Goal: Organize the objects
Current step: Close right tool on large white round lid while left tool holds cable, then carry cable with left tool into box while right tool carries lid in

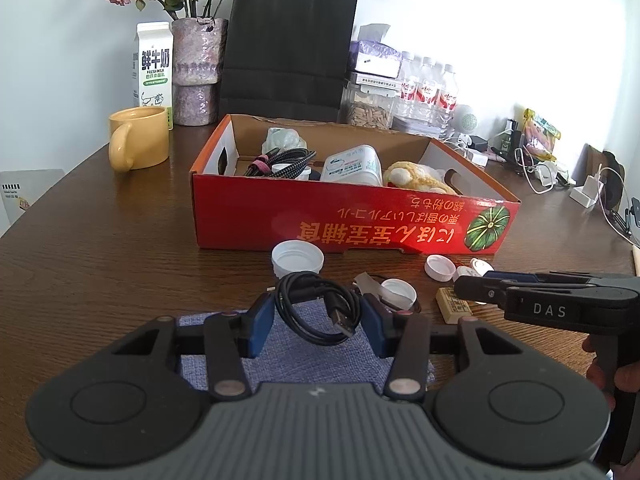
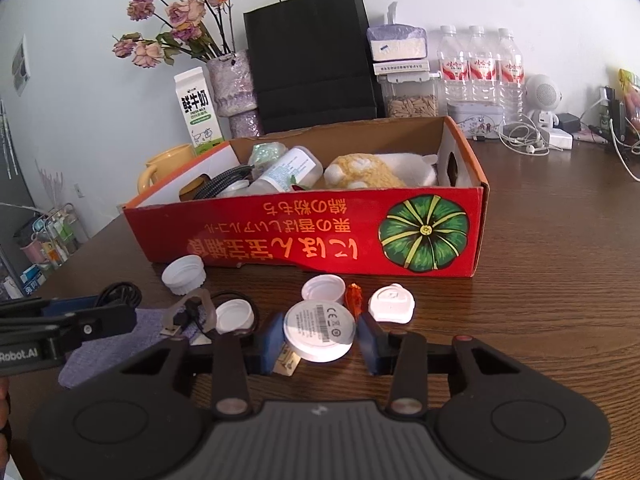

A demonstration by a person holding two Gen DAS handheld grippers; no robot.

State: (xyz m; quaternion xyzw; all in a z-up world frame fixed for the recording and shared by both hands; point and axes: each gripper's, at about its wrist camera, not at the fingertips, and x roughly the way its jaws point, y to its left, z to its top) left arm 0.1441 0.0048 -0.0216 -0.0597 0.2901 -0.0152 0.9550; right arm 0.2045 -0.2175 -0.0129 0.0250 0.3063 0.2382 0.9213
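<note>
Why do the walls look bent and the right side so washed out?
Both wrist views use fisheye lenses, so edges curve and corners go black. In the left wrist view, glare whitens the wall behind the water bottles and reflects off the red box. The right wrist view is more evenly lit and sharp.

Milk carton (image 1: 152, 65), vase (image 1: 198, 70), black bag (image 1: 290, 44).
</note>
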